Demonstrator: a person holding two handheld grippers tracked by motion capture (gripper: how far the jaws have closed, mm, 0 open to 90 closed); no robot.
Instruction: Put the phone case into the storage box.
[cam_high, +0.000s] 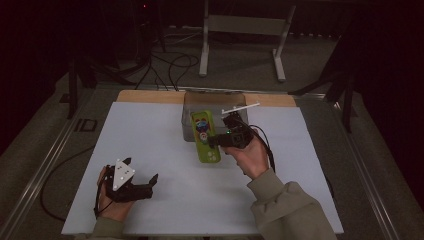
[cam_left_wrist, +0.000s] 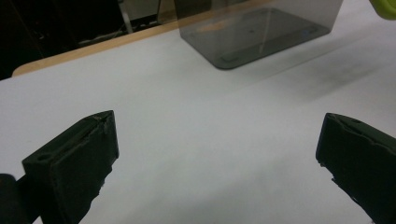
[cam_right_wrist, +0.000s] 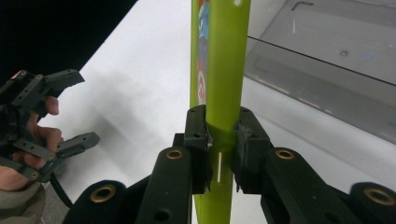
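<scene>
A flat lime-green case with a colourful picture on its face hangs over the white mat, its far end above the clear smoky box. My right gripper is shut on the case's edge. In the right gripper view both pads squeeze the green case at my right gripper, and the box wall lies to the right. My left gripper rests low at the mat's near left, jaws wide apart. In the left gripper view my left gripper holds nothing, and the box stands ahead.
The white mat covers a wooden table, whose edge shows at the back. A white strip lies across the box's right rim. Cables and metal stand legs are on the floor beyond.
</scene>
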